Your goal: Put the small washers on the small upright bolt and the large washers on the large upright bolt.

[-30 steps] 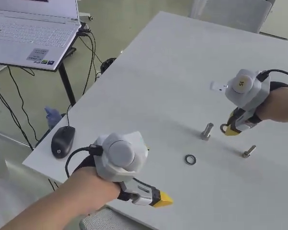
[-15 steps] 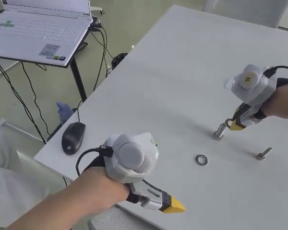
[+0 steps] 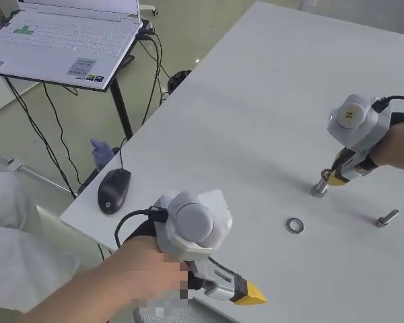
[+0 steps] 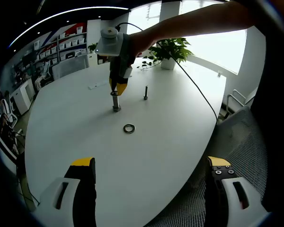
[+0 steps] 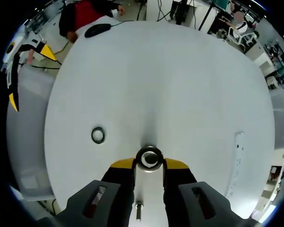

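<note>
A loose washer (image 3: 295,225) is lying on the table (image 3: 256,101), lower left of the large bolt (image 3: 318,188); the small bolt (image 3: 386,218) is sitting at the right edge.

The large bolt (image 3: 318,188) is a stubby grey metal piece that stands upright on its head on the white surface (image 3: 256,101). A gripped washer (image 5: 149,158), a dark metal ring, sits level between the yellow tips of the right tongs (image 5: 149,164) at the top of this bolt; whether it is already around the shaft cannot be told. A loose washer (image 3: 295,225) of similar look lies flat on the surface near the large bolt, apart from it. The small bolt (image 4: 146,92), thin and grey, stands upright a little further off, with nothing on it.
</note>
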Demonstrator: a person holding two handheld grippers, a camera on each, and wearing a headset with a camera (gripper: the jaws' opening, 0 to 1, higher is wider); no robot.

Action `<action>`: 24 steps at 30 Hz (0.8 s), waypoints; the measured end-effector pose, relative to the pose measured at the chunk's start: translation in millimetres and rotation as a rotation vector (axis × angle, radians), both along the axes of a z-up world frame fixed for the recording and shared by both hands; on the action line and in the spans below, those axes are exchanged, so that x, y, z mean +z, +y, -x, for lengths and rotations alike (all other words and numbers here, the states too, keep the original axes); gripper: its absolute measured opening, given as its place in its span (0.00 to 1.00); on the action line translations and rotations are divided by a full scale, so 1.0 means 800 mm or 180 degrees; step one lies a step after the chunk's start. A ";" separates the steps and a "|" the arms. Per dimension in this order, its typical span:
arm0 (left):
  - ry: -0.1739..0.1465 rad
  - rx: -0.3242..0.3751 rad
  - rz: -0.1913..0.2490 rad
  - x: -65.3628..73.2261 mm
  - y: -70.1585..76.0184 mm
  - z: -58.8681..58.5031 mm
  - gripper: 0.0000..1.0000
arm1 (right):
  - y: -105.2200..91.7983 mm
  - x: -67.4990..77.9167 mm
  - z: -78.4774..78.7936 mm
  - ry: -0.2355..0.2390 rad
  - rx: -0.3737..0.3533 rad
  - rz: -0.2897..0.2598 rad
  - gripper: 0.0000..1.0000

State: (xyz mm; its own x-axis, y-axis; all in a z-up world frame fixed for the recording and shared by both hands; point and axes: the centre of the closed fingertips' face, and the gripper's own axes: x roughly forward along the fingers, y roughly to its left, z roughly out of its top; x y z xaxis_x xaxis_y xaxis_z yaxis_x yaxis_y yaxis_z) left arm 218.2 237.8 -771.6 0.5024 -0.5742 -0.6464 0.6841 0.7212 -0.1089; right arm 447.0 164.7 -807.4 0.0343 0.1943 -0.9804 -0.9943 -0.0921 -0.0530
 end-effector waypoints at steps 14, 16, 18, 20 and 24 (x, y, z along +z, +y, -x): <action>0.0052 0.0026 0.0014 -0.006 0.002 0.003 0.92 | -0.002 -0.015 -0.005 0.0002 0.0053 0.0106 0.22; 0.0056 0.0029 0.0015 -0.007 0.002 0.004 0.91 | -0.003 -0.017 -0.006 -0.0003 0.0058 0.0116 0.22; 0.0071 0.0040 0.0018 -0.007 0.002 0.005 0.90 | -0.002 -0.021 -0.008 -0.0005 0.0062 0.0130 0.22; 0.0073 0.0050 0.0018 -0.008 0.003 0.006 0.90 | -0.001 -0.023 -0.008 -0.0003 0.0066 0.0132 0.22; 0.0058 0.0070 0.0029 -0.008 0.004 0.007 0.89 | -0.001 -0.029 -0.007 0.0000 0.0087 0.0154 0.23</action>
